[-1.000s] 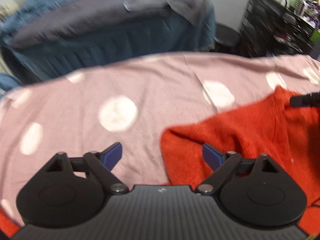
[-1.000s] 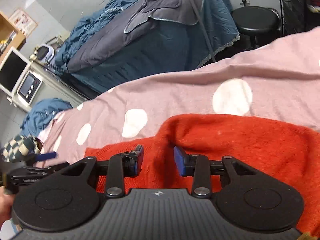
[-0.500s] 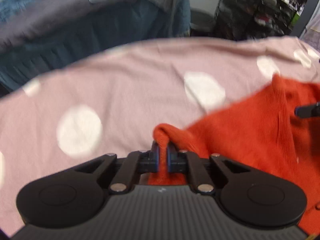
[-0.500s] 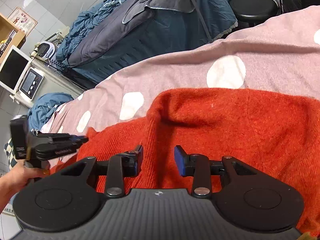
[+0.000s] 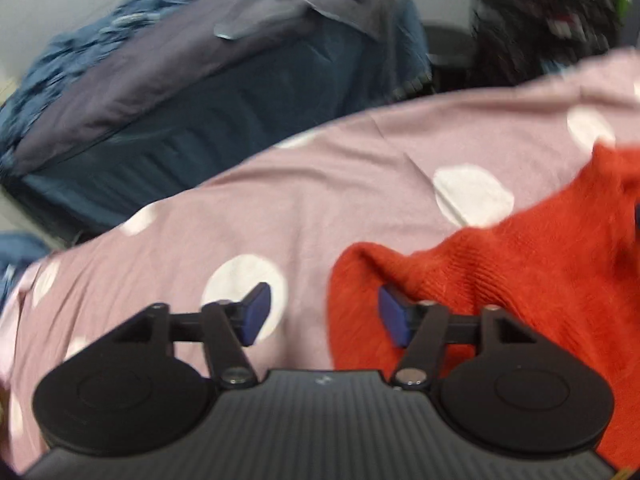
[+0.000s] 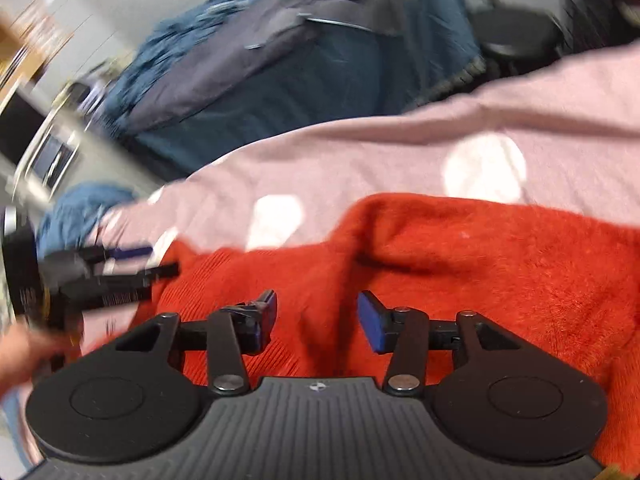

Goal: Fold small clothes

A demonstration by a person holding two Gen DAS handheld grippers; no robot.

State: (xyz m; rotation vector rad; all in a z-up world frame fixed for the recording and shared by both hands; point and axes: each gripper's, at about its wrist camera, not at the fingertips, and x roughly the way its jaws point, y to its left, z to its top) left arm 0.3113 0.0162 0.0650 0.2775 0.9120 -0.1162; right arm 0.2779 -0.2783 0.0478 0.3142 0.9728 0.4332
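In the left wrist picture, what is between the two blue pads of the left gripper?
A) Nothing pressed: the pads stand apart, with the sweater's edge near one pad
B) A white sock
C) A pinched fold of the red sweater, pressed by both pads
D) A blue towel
A: the left gripper has just opened, and the red sweater edge lies free beside one pad over the pink dotted sheet.

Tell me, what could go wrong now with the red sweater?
The left gripper has just been opening, and the red sweater edge lies loose between its fingers, so the fold might flop back. The right gripper has also been opening above the knit; closing there could bunch it into a lump. The spotted sheet underneath could get pinched along with the sweater.
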